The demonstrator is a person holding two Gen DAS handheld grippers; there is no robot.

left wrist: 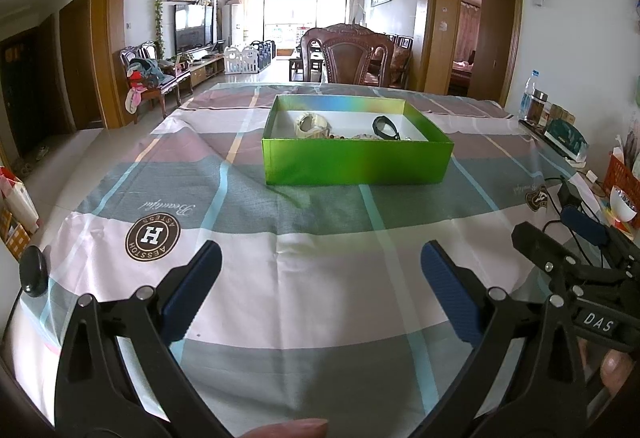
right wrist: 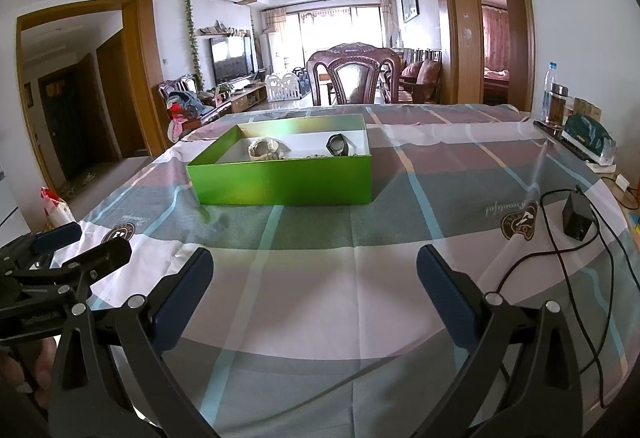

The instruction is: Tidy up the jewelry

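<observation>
A green box [left wrist: 356, 162] stands on the checked tablecloth ahead of both grippers; it also shows in the right wrist view [right wrist: 284, 180]. Inside lie a cream watch [left wrist: 311, 125], a black watch [left wrist: 385, 127] and a bead string [left wrist: 362, 136]; the cream watch [right wrist: 267, 149] and black watch [right wrist: 339, 145] show in the right wrist view too. My left gripper [left wrist: 320, 262] is open and empty, low over the cloth near the front. My right gripper [right wrist: 314, 270] is open and empty beside it, to the right.
A black adapter [right wrist: 577, 216] with a trailing cable lies on the cloth at the right. Bottles [left wrist: 529, 99], a dark green pouch [left wrist: 565, 138] and an orange basket [left wrist: 622, 174] crowd the right edge. A wooden chair [left wrist: 354, 52] stands behind the table.
</observation>
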